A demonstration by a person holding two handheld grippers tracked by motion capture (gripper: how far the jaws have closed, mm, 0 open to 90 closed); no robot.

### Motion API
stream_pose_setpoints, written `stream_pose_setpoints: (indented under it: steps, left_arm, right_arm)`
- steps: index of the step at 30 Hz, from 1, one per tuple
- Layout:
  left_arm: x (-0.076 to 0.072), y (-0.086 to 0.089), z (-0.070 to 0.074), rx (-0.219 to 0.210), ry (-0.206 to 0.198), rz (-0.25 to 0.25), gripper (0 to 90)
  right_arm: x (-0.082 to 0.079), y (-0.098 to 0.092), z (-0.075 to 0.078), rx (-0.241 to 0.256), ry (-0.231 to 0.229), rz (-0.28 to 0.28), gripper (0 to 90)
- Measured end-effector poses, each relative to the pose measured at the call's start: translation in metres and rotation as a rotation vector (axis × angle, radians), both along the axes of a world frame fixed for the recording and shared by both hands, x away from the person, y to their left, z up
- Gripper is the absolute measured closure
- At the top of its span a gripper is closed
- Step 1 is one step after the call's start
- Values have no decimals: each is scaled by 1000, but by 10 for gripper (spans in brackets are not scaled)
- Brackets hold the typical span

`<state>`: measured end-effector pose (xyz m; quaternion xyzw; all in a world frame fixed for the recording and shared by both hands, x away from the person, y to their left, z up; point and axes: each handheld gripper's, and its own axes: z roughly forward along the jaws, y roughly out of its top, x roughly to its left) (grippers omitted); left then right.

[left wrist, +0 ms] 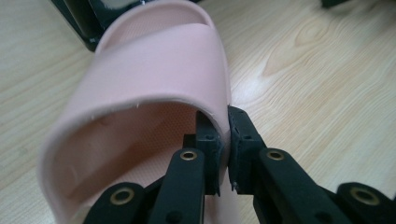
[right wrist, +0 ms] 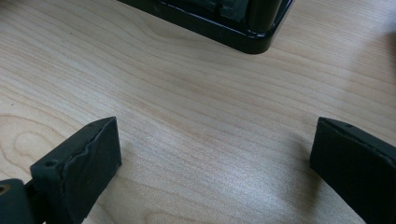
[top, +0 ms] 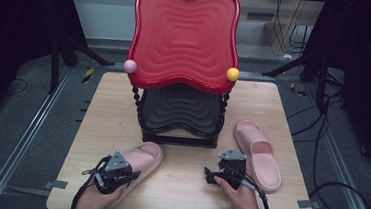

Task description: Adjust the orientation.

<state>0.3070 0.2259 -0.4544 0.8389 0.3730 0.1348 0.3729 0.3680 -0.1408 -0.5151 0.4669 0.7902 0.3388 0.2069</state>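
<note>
Two pink slippers lie on the wooden table [top: 182, 184]. The left slipper [top: 139, 162] [left wrist: 154, 65] is near the front left, and my left gripper [top: 114, 171] [left wrist: 223, 149] is shut on the right edge of its strap, one jaw inside and one outside. The right slipper [top: 260, 153] lies at the right, toe pointing away. My right gripper [top: 228, 165] [right wrist: 212, 154] stands open just left of that slipper, over bare wood, with nothing between its jaws.
A two-tier rack stands at the table's back middle: a red wavy tray [top: 185, 34] on top, a black tray [top: 180, 109] below, whose base corner [right wrist: 243, 37] lies ahead of the right gripper. A pink ball [top: 130, 66] and a yellow ball [top: 232, 73] cap its front posts.
</note>
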Motion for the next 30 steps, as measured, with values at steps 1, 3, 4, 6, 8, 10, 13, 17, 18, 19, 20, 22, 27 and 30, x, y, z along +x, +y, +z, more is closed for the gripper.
stream_pose_setpoints:
  steps: [1, 3, 4, 6, 8, 10, 13, 17, 18, 19, 20, 22, 27, 30]
  left_arm:
    - [-1, 0, 3, -17, 2, -3, 839]
    - [-5, -1, 10, -36, -7, -12, 840]
    - [-7, -3, 14, -43, -10, -23, 840]
    - [-10, -7, 20, -51, -18, -36, 842]
    - [-13, -12, 29, -66, -30, -51, 841]
    - [-15, -18, 36, -76, -43, -63, 841]
    - [-14, -27, 45, -80, -66, -78, 841]
    - [-8, -36, 54, -85, -82, -85, 841]
    - [-7, -38, 56, -84, -87, -87, 842]
    - [-5, -40, 58, -83, -92, -86, 842]
    - [-3, -41, 59, -81, -97, -87, 842]
    - [-1, -44, 63, -88, -96, -90, 842]
    - [-4, -52, 72, -115, -93, -117, 843]
    - [-7, -57, 79, -116, -110, -132, 843]
  right_arm:
    - [0, 0, 0, 0, 0, 0, 22]
    - [0, 0, 0, 0, 0, 1, 22]
    - [0, 0, 0, 0, 0, 1, 22]
    - [0, 0, 0, -1, -1, 2, 22]
    - [0, 0, 0, -1, -1, 2, 22]
    - [0, 0, 0, 0, 0, 1, 22]
    - [0, 0, 0, 0, 0, 2, 22]
    - [0, 0, 0, -1, 0, 3, 22]
    - [0, 0, 0, 0, 0, 3, 22]
    - [0, 0, 0, 0, 0, 3, 22]
    - [0, 0, 0, -1, 0, 3, 22]
    - [0, 0, 0, -1, 0, 3, 22]
    - [0, 0, 0, -2, 0, 3, 22]
    - [0, 0, 0, -2, 0, 4, 22]
